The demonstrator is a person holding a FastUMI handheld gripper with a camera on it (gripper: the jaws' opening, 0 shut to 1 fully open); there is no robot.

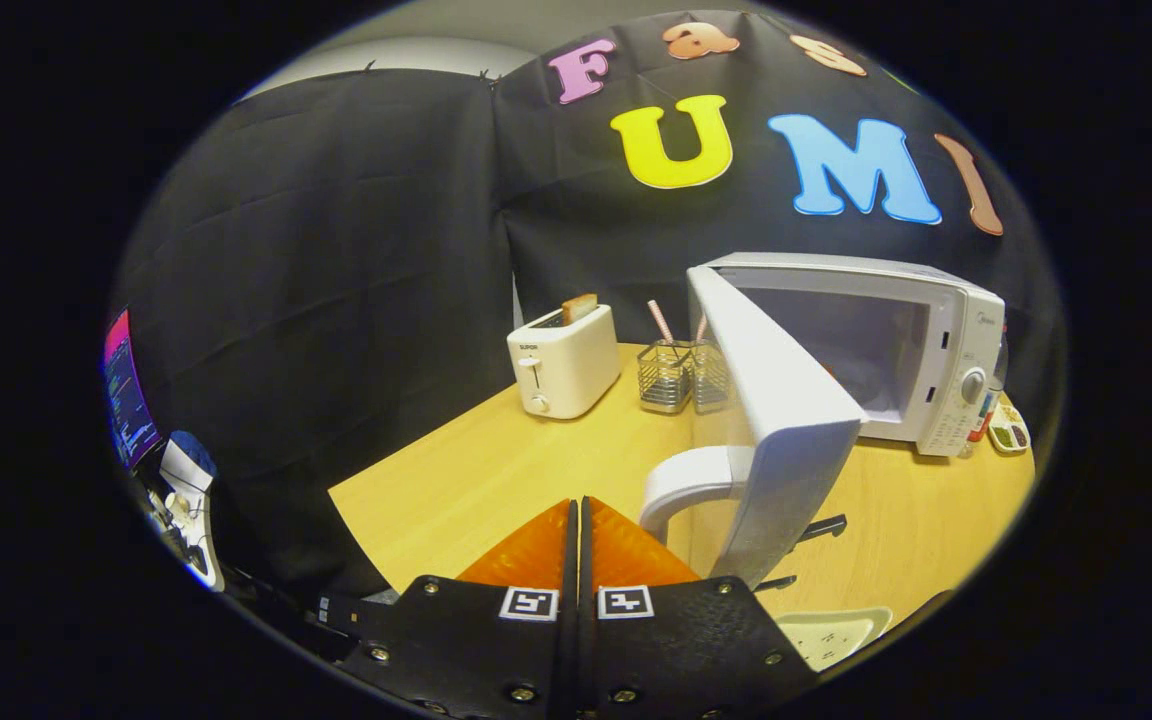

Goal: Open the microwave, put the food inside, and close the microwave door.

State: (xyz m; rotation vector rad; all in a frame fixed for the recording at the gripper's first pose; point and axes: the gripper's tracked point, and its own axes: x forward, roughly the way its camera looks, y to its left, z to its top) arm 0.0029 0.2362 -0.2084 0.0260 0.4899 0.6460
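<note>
- Soft, even overhead light keeps the tabletop (496, 470) bright.
- The microwave (896, 340) door throws a faint shadow beside it.
- Straight edges bow toward the rim; the gripper (577, 530), fingers together, looks slightly soft.

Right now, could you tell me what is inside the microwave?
The microwave stands open, and the back wall and right side of its cavity look bare. The swung-out door covers the left part and most of the floor, so food there cannot be ruled out. The claw is shut, holding nothing.

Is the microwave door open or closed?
Open. The microwave door swings out toward the shut, empty gripper, showing the inside.
</note>
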